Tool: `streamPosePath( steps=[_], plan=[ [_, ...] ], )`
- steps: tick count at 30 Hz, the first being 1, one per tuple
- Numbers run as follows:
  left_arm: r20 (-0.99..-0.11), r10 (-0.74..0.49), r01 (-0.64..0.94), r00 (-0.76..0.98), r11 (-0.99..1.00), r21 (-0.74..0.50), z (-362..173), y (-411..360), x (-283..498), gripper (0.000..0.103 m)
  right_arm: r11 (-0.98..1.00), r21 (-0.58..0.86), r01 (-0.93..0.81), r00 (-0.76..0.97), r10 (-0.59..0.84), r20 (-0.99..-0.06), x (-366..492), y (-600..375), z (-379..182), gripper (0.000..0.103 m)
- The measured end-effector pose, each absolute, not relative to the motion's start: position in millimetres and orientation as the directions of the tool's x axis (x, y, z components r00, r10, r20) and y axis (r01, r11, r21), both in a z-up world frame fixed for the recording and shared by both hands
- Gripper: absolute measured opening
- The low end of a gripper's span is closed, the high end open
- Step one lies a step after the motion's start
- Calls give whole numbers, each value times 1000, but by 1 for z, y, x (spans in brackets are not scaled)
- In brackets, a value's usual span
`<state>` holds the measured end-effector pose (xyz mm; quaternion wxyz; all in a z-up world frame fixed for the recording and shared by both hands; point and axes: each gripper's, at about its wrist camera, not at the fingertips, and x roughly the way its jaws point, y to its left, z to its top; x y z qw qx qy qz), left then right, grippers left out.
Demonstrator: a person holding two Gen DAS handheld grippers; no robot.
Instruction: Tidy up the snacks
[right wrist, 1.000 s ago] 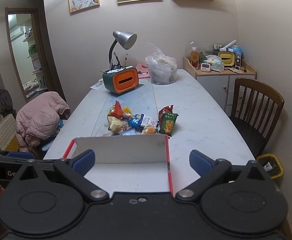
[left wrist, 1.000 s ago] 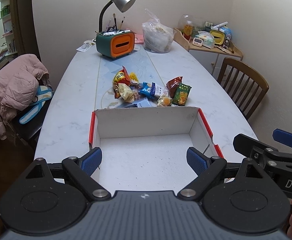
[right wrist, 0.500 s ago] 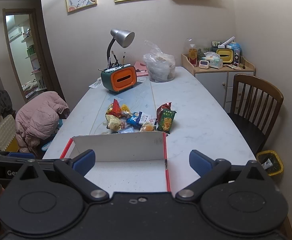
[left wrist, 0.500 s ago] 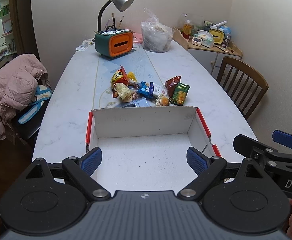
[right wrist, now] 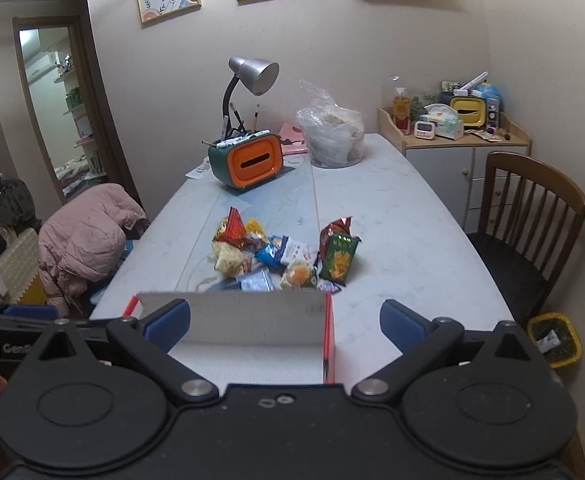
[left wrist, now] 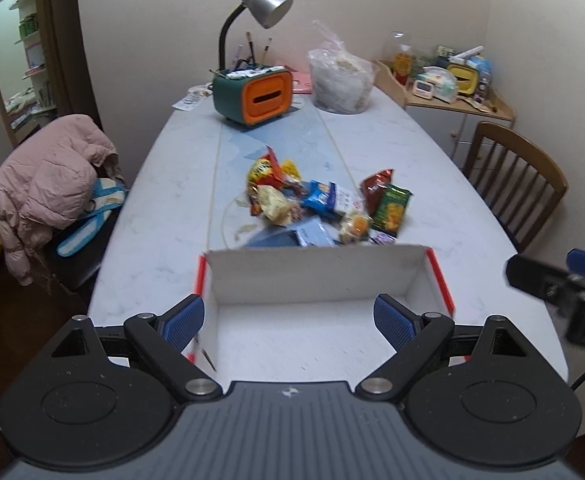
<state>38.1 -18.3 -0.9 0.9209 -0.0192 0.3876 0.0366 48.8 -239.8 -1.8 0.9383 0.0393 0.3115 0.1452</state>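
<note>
A: A long pale counter [left wrist: 172, 184] runs toward a wall with a desk lamp [left wrist: 266, 2]. Where do the snacks lie?

B: The snack pile [left wrist: 324, 204] sits mid-counter, straight ahead of both tongs and just beyond the far wall of the empty white box [left wrist: 316, 276].

A: Which is nearer?

B: Hard to call; the left tongs [left wrist: 290, 318] hang over the box, the right tongs [right wrist: 284, 322] straddle its right edge. Both gape, holding nothing.
</note>
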Motion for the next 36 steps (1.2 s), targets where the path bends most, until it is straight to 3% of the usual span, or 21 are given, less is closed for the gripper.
streamPosePath(
  steps=[20, 25, 27, 36],
  plan=[
    [-713, 33, -49, 700, 999, -1, 96, 0, 163, 92, 903, 193, -383, 676, 417, -608, 201, -258, 69, 100],
    [-780, 16, -64, 626, 997, -31, 77, 6, 215, 92, 909, 184, -373, 637, 396, -662, 243, -253, 58, 100],
    [-803, 21, -72, 596, 997, -27, 64, 8, 233, 92, 916, 182, -358, 617, 379, -690, 260, -250, 46, 95],
    [-890, -30, -79, 455, 994, -74, -2, 6, 299, 92, 937, 159, -312, 513, 307, -802, 316, -244, -15, 88]
  ],
)
